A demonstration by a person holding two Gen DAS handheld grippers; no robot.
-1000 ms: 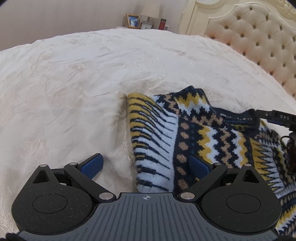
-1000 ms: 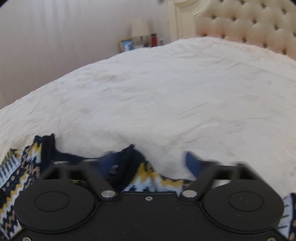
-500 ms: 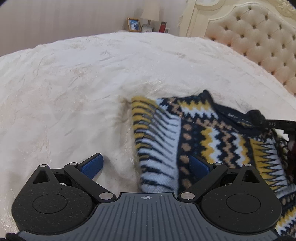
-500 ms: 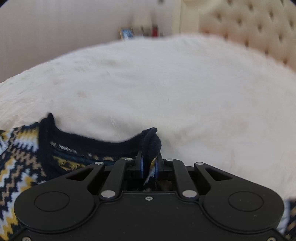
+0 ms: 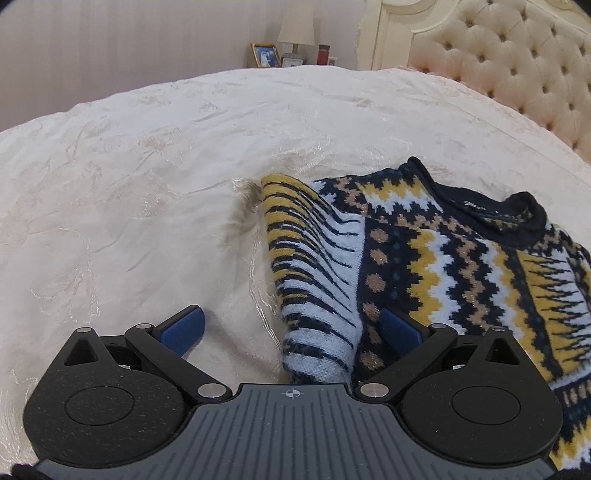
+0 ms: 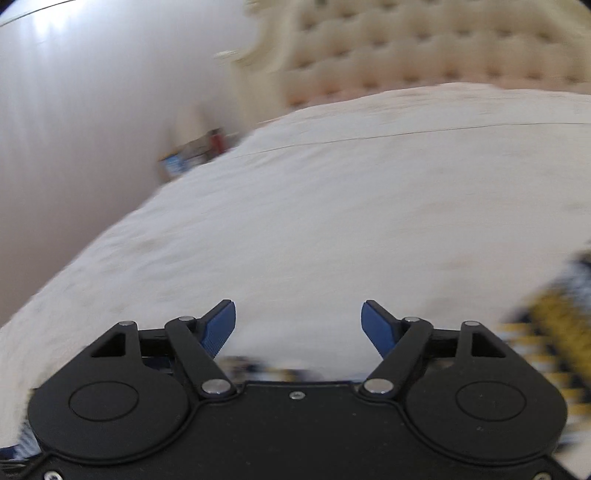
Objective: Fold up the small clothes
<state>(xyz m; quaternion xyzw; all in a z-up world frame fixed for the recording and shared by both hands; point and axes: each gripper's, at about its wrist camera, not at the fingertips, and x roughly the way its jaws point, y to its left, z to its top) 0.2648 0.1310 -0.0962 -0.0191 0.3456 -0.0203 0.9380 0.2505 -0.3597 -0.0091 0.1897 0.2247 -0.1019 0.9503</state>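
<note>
A small knitted sweater (image 5: 443, 258) in navy, yellow, white and tan lies on the cream bedspread (image 5: 147, 184), its dark collar (image 5: 517, 218) toward the right. Its striped sleeve (image 5: 314, 266) is folded along the left side. My left gripper (image 5: 291, 325) is open, its jaws either side of the sleeve's lower end, not closed on it. My right gripper (image 6: 298, 325) is open and empty above bare bedspread (image 6: 332, 221). A blurred part of the sweater (image 6: 554, 325) shows at the right edge of the right wrist view.
A tufted cream headboard (image 5: 517, 66) rises at the right. A nightstand beyond the bed holds a framed photo (image 5: 264, 55), a lamp (image 5: 295, 27) and a red jar (image 5: 323, 55). A pale wall (image 6: 92, 110) runs behind.
My right gripper closed on the collar, then let it go, opened and swung away to the left. The collar now lies flat on the sweater. My left gripper has stayed open and in place.
</note>
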